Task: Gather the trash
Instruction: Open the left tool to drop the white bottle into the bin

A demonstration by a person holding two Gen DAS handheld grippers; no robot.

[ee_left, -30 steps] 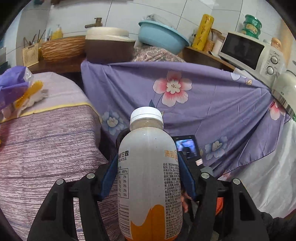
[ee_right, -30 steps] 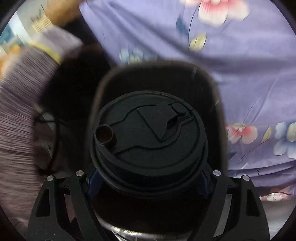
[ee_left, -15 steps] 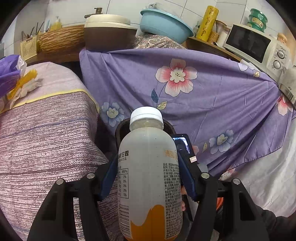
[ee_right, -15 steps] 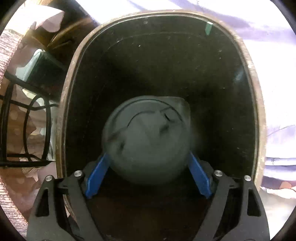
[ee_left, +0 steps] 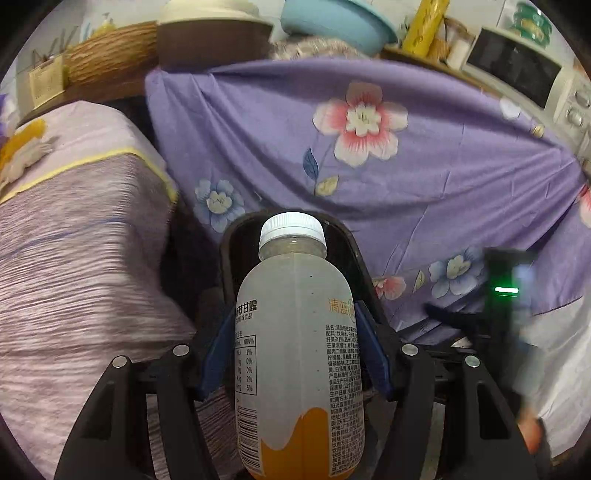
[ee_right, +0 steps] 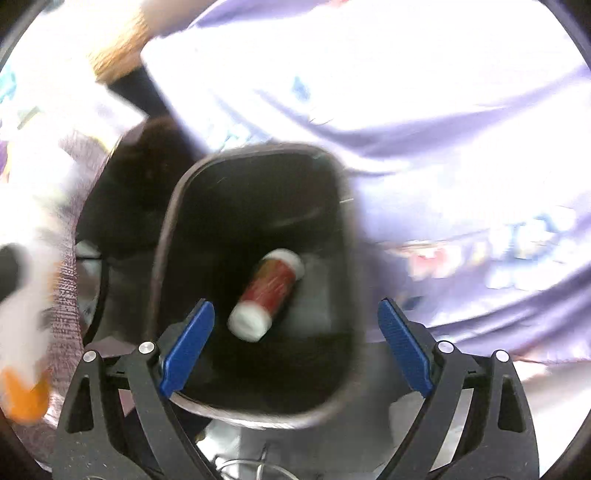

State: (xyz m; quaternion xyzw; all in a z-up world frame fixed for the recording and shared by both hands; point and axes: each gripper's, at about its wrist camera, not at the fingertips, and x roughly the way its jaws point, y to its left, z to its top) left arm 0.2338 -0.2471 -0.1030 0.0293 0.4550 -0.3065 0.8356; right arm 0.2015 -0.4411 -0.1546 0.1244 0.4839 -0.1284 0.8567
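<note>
Left gripper (ee_left: 295, 354) clamped on a plastic drink bottle (ee_left: 299, 354), blue pads (ee_left: 218, 354) pressed against both sides. Bottle upright in frame, white cap (ee_left: 291, 227) on, cloudy body, orange band at its base, printed label facing the camera. Directly beyond the cap, the dark open bin (ee_left: 347, 258). Behind it, a purple flowered cloth (ee_left: 406, 177) draped across the background. At left, a striped lilac cover with a yellow border (ee_left: 74, 236). Along the top edge, a woven basket (ee_left: 110, 51), a blue basin (ee_left: 332, 22), a microwave (ee_left: 524, 74). At right, blurred, the other gripper (ee_left: 506, 295) with a green light showing.
</note>
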